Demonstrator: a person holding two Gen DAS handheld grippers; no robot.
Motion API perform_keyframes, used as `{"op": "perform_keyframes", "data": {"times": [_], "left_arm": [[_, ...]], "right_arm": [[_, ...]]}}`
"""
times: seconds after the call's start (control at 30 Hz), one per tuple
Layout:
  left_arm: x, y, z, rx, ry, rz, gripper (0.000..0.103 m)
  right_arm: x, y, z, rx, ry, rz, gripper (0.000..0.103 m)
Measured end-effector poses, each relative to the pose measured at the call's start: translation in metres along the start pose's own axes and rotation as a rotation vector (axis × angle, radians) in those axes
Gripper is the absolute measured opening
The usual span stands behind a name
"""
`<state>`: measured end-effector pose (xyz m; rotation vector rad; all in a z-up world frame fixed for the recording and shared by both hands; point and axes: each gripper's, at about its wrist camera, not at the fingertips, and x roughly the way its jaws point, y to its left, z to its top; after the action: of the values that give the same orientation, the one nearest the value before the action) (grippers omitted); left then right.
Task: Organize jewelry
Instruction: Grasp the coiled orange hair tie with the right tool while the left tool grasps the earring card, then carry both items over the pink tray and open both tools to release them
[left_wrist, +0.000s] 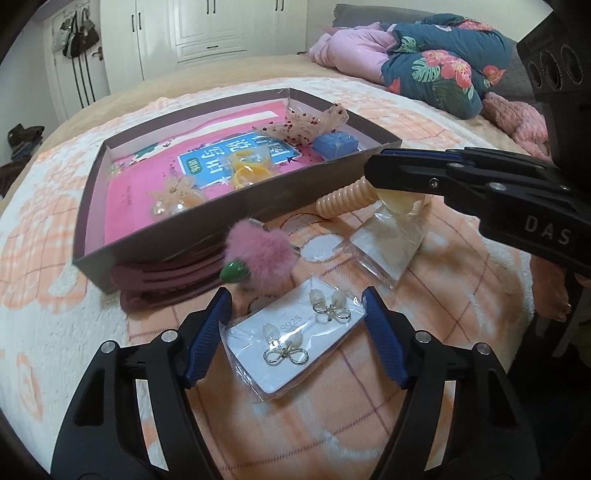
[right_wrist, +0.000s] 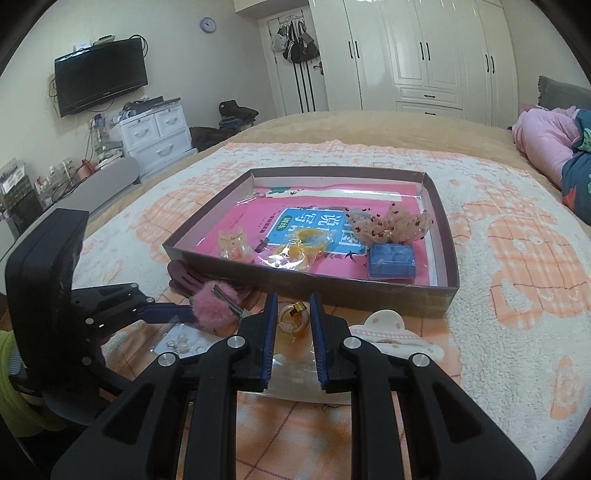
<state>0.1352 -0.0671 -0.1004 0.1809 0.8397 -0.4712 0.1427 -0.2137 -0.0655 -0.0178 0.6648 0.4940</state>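
A shallow brown box (left_wrist: 229, 218) (right_wrist: 436, 299) lies on the bed and holds a pink book, a blue case (right_wrist: 391, 263), yellow rings in a bag (right_wrist: 295, 247) and a sheer bow (right_wrist: 391, 221). My left gripper (left_wrist: 295, 310) is open around a bagged card of bow earrings (left_wrist: 291, 343) on the blanket. My right gripper (right_wrist: 293, 321) is shut on a clear bag with an amber ring (right_wrist: 293, 323), just in front of the box; it also shows in the left wrist view (left_wrist: 384, 184). A pink fluffy clip (left_wrist: 262, 251) (right_wrist: 218, 306) lies beside the box.
A peach spiral hair tie (left_wrist: 343, 201) lies against the box front. A cream hair clip (right_wrist: 391, 332) lies right of my right gripper. Maroon gloves (left_wrist: 166, 284) stick out under the box. Pink and floral bedding (left_wrist: 436, 66) is heaped at the far right.
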Motion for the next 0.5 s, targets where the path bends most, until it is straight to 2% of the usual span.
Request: {"op": "perform_keyframes", "data": {"times": [0.3, 0.5], "left_arm": [[-0.034, 0.015, -0.005, -0.081, -0.045, 0.021, 0.063], [-0.053, 0.031, 0.002, -0.116, -0.099, 0.072, 0.063]], "right_arm": [[-0.009, 0.006, 0.002, -0.015, -0.029, 0.015, 0.017], [-0.015, 0.010, 0.006, -0.024, -0.049, 0.028, 0.017]]}}
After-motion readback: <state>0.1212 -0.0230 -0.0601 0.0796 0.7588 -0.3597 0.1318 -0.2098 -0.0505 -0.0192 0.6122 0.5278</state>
